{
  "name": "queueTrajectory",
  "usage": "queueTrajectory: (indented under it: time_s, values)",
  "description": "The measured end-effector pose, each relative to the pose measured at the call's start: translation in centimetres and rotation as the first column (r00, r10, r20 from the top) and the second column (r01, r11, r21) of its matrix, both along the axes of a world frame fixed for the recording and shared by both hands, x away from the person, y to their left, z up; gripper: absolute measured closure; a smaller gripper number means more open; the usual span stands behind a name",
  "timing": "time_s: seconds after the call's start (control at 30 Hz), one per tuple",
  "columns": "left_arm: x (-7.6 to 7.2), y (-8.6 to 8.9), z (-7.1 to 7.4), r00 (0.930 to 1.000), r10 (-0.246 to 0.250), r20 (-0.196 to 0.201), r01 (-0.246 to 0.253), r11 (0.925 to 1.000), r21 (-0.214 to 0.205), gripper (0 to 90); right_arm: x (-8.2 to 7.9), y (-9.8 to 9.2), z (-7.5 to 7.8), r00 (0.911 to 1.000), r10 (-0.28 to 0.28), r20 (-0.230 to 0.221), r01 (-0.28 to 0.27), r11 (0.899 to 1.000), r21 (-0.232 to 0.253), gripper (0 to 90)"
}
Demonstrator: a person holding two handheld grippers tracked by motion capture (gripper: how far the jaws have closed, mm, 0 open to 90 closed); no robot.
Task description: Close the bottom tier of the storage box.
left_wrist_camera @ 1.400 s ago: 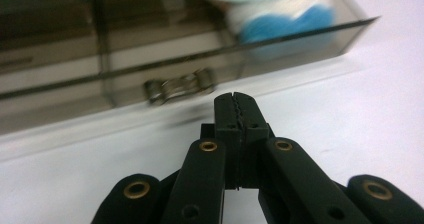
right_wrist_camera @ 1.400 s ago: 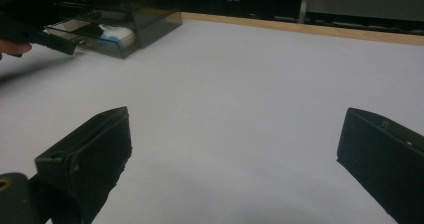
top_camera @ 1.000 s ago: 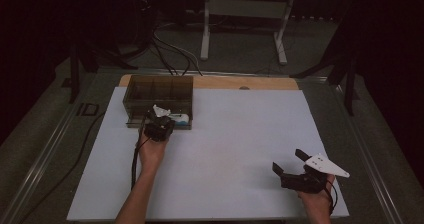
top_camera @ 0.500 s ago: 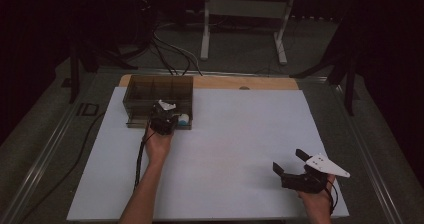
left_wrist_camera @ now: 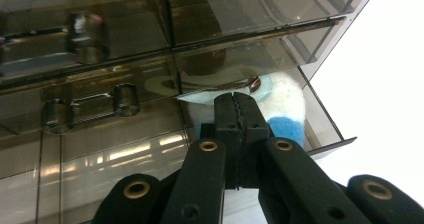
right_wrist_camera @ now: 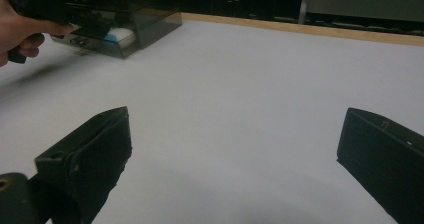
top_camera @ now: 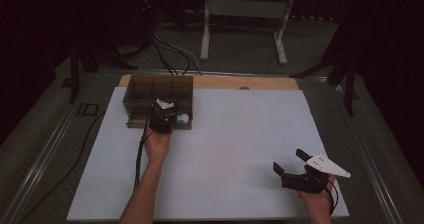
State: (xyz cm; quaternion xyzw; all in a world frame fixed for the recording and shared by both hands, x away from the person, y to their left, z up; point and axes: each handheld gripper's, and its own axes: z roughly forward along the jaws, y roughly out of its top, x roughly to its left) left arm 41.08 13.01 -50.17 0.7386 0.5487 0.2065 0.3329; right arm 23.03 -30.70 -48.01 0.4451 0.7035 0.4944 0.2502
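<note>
Dark room, white desk (top_camera: 235, 149). Near its far left corner, smoky see-through drawer box (top_camera: 157, 90); open bottom drawer (left_wrist_camera: 320, 129) with fluffy white-and-blue toy (left_wrist_camera: 287, 109). Left gripper (left_wrist_camera: 235, 101) shut tight, empty, at that drawer. Right gripper (top_camera: 292, 163) wide open, near right corner.

Two hand-held tools are seen, each carried by a bare forearm with no sleeve. The left tool (top_camera: 161, 120) is built of matte black plastic, topped by a small grey three-cornered plate, and a black cable is trailed from it along the arm. Its two jaws are shaped as broad black links joined by brass-coloured rivets, with finely ridged inner pads. The right tool (top_camera: 292, 165) is made of the same black plastic, with blocky, flat-faced jaws and a larger pale grey three-cornered plate mounted on top.
</note>
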Motion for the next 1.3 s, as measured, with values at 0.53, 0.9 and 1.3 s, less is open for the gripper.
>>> queueTrajectory:
  time_s: [0.53,0.9,1.3]
  values:
    - [-3.0,3.0,1.0,0.9991,0.001,0.043,0.0,0.9998,-0.019,90.0,0.0,0.0,0.0,1.0,0.001,0.0,-0.001,1.0,-0.002,1.3]
    - [-4.2,4.7,-0.4,0.9999,0.016,0.006,-0.016,0.9999,0.004,90.0,0.0,0.2,-0.1,1.0,0.003,-0.005,-0.003,1.0,-0.002,1.3]
    - [-4.5,5.0,-1.6,0.9993,0.019,-0.033,-0.019,0.9995,0.025,90.0,0.0,0.2,-0.1,1.0,0.004,-0.007,-0.004,1.0,-0.002,1.3]
